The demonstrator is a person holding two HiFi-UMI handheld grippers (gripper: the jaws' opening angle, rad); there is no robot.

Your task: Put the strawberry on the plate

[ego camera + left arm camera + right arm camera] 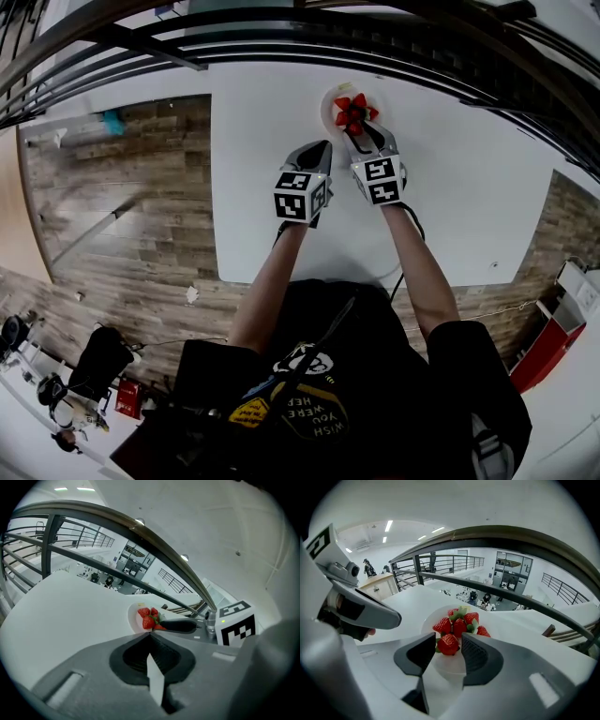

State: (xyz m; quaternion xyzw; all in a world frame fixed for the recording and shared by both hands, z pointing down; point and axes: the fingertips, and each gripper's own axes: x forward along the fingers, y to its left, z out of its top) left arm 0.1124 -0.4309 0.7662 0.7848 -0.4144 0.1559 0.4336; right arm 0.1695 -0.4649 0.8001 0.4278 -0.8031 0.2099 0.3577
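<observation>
Several strawberries on plate; right gripper jaws spread around nearest strawberry, apparently set down; left gripper idle, jaws together.

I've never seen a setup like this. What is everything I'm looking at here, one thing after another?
strawberries: about six, red with green leaves, heaped on the plate
plate: one, white, on the table's far side
table: one, white, in front of the person
floor: wood planks, brown-grey, around the table
railing: dark metal, beyond the table
left gripper: one, grey, jaws together and empty, just short of the plate
right gripper: one, grey, jaws apart on either side of the nearest strawberry
arms: two, bare, holding the grippers
</observation>
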